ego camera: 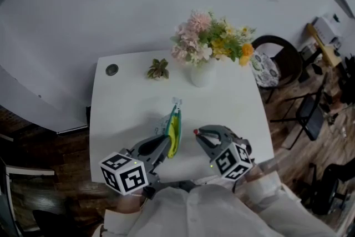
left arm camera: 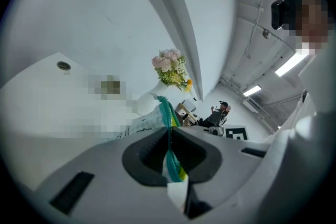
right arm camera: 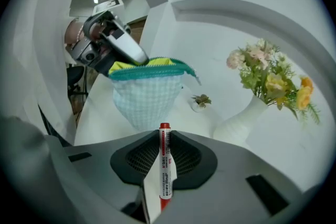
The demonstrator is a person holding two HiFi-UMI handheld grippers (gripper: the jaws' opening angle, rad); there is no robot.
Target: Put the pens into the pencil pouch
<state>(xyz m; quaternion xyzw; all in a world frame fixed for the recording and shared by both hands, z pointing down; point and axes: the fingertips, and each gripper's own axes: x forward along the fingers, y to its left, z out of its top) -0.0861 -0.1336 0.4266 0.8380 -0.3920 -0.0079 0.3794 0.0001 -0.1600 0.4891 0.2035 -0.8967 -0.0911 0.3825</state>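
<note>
Nearest the person, the right gripper (ego camera: 198, 136) has its jaws clamped on one red marker pen (right arm camera: 165, 165), held above the white counter (ego camera: 127, 102). Just beside it, the left gripper (left arm camera: 169, 152) has its jaws pinched narrow on the rim of the one checked pencil pouch (right arm camera: 147, 94), which hangs ahead of the pen's tip. Farther back stand one small potted plant (ego camera: 158, 69) and one vase of flowers (ego camera: 202, 72), with one round hole (ego camera: 112, 70) near the counter's far corner.

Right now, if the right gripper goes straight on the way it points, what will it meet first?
Probably the pencil pouch, hanging from the left gripper right ahead of the red marker that the right gripper holds; the gap is hard to judge.
</note>
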